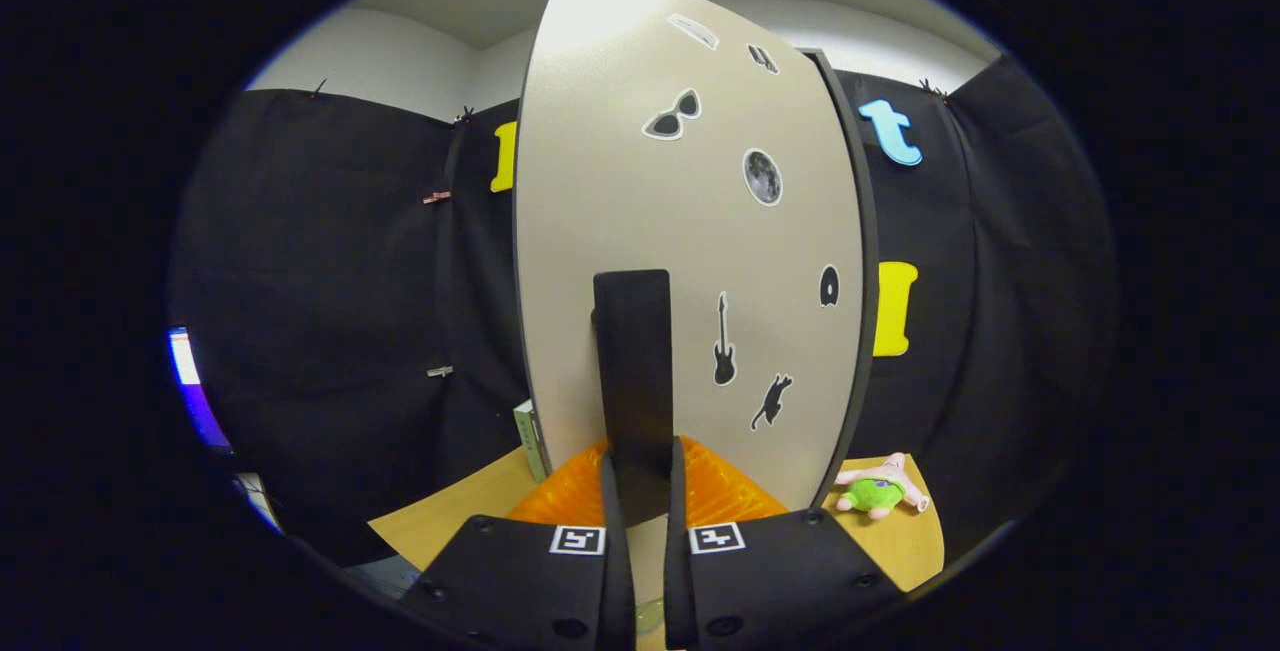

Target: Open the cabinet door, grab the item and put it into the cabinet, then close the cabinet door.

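the cabinet door (690,231), a pale panel with a dark edge, stood upright straight ahead of the claw (640,491), its long axis running from 6 to 12 o'clock. small stickers dotted its face: sunglasses, a moon, a guitar and a cat among them. a dark upright handle (632,371) sat on the door's lower part, its long axis also 6 to 12. the claw's two fingers (612,501) were clenched on the lower end of that handle, one on each side, pressing it. at the 4 o'clock side of the door, a pink and green plush toy (880,491) lay on the wooden bench (450,521), well apart from the claw, with its long axis about 8 to 2 o'clock. something orange and ribbed (560,501) showed just behind the fingers at the foot of the door; what it was could not be told. at 9 o'clock from the handle's base a thin pale book-like thing (530,436) leaned by the door's edge. black cloth walled the booth on both sides, with a white wall and ceiling above.
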The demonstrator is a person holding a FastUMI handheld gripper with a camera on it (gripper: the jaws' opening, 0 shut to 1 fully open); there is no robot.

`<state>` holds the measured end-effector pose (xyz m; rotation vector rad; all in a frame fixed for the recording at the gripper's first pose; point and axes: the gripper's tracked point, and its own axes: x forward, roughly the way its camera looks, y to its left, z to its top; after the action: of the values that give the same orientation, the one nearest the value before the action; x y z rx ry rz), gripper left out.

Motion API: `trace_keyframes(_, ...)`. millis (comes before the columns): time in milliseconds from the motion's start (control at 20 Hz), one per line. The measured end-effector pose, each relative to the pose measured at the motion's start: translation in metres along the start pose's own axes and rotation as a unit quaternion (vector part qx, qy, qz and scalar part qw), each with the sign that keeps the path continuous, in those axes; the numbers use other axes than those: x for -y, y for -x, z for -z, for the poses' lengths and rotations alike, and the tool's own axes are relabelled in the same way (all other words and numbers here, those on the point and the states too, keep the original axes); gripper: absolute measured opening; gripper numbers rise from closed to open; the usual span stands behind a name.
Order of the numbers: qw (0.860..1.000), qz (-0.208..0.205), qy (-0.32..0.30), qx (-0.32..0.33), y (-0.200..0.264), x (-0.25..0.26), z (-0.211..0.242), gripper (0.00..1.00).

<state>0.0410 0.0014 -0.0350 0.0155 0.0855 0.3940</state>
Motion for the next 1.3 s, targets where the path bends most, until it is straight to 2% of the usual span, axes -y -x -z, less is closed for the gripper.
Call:
trace_keyframes(250, 1.000, -0.002, -0.005, 0.007, 0.014, 0.015, -0.001, 0.15)
trace_keyframes(550, 0.999, 0.026, 0.000, 0.018, 0.022, 0.031, -0.001, 0.15)
trace_keyframes(850, 0.997, 0.064, -0.012, 0.030, 0.028, 0.047, -0.003, 0.14)
trace_keyframes(1300, 0.988, 0.144, -0.027, 0.044, 0.042, 0.082, -0.004, 0.14)
